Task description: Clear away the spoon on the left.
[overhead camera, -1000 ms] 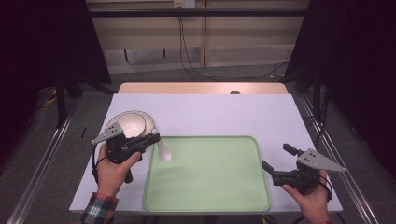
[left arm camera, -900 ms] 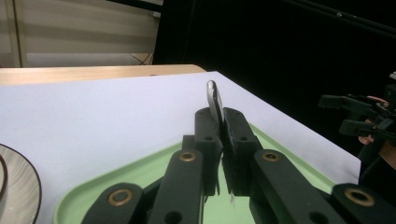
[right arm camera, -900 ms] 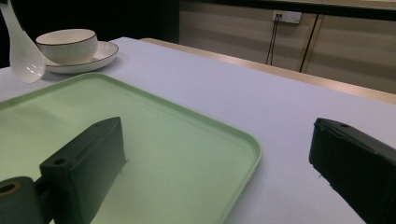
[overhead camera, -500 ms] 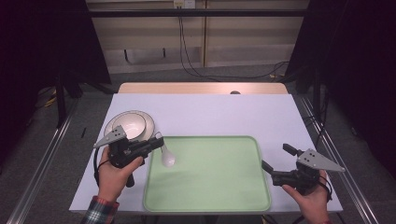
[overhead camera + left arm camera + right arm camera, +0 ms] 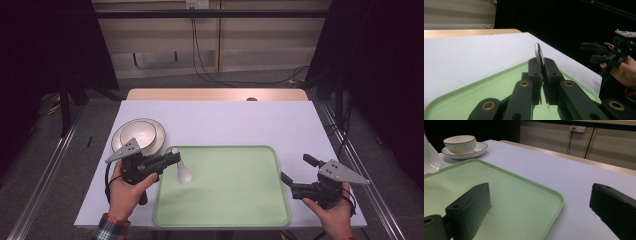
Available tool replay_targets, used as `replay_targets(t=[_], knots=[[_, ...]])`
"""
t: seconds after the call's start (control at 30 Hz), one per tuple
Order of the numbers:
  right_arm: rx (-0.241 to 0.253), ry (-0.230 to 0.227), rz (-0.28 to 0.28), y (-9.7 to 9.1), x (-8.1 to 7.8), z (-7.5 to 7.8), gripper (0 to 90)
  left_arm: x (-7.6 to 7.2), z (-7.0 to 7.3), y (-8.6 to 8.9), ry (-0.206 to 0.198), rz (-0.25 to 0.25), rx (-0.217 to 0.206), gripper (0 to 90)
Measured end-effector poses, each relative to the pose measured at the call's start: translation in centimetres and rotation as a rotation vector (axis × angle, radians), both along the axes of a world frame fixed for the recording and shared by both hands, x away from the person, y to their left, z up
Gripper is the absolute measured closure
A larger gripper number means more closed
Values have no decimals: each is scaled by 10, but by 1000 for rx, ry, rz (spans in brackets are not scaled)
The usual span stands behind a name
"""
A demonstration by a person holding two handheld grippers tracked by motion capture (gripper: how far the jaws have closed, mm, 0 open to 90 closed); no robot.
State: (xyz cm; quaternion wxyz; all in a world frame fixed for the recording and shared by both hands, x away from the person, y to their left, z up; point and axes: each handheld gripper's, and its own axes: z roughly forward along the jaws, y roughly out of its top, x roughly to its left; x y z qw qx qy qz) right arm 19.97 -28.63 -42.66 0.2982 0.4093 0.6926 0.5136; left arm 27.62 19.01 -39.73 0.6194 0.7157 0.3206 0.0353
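White covering spreads over the table (image 5: pixel 225 120) in front of you, with a green tray (image 5: pixel 235 200) on its near half. Your left gripper (image 5: pixel 172 157) has its jaws clamped on the handle of a white spoon (image 5: pixel 184 173), whose bowl hangs down over the tray's left edge. Just beyond your left hand, a bowl (image 5: pixel 136 134) sits on a plate (image 5: pixel 118 140). Your right gripper (image 5: pixel 295 175) hovers at the tray's right edge, jaws spread wide apart with nothing between them.
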Motion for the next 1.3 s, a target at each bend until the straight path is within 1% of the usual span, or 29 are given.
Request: replay_targets(t=[0.03,0.1,0.17,0.23,0.27,0.3,0.4,0.5,0.53,0.6,0.67,0.7,0.77,0.9,0.97,1.03,1.07,1.13,1.2,1.23,1.3], knots=[[0,1,7,0,0,0,31,-1,-1,-1,5,-1,6,854],[0,1,10,0,1,0,31,-2,-2,-1,9,1,4,855],[0,3,8,0,1,0,31,-2,-3,-1,8,-7,5,855],[-2,2,4,1,0,0,31,-3,-4,-2,11,-5,8,855],[0,3,5,1,0,0,31,-4,-5,-3,11,-13,6,854],[-1,0,7,1,0,0,31,-5,-5,-3,19,-19,2,854],[-1,3,6,1,0,0,32,-6,-6,-4,20,-19,6,855],[2,6,8,1,0,-1,31,-7,-8,-5,18,-34,3,855],[2,6,8,1,0,-1,31,-7,-8,-5,20,-39,11,855],[0,5,10,1,1,-1,31,-9,-9,-7,24,-41,2,854],[-5,2,11,2,1,-1,31,-10,-10,-7,25,-45,4,854],[-6,2,11,2,1,-1,31,-11,-10,-7,29,-48,-4,854],[-6,2,14,3,0,0,32,-13,-10,-7,29,-58,5,854],[-12,2,14,4,1,-1,31,-15,-11,-7,30,-56,9,854],[-13,1,15,4,1,-1,32,-16,-12,-7,39,-62,4,854],[-11,0,12,4,0,0,31,-17,-13,-7,36,-67,15,854],[-11,0,12,4,0,0,31,-17,-13,-8,42,-68,7,854],[-12,-2,14,3,1,0,31,-18,-14,-8,42,-64,5,854],[-11,1,15,4,1,-1,31,-19,-15,-9,46,-67,8,854],[-13,-1,15,4,1,-1,32,-19,-16,-9,46,-75,18,854],[-14,-2,13,4,1,-1,31,-21,-17,-10,54,-76,15,854]])
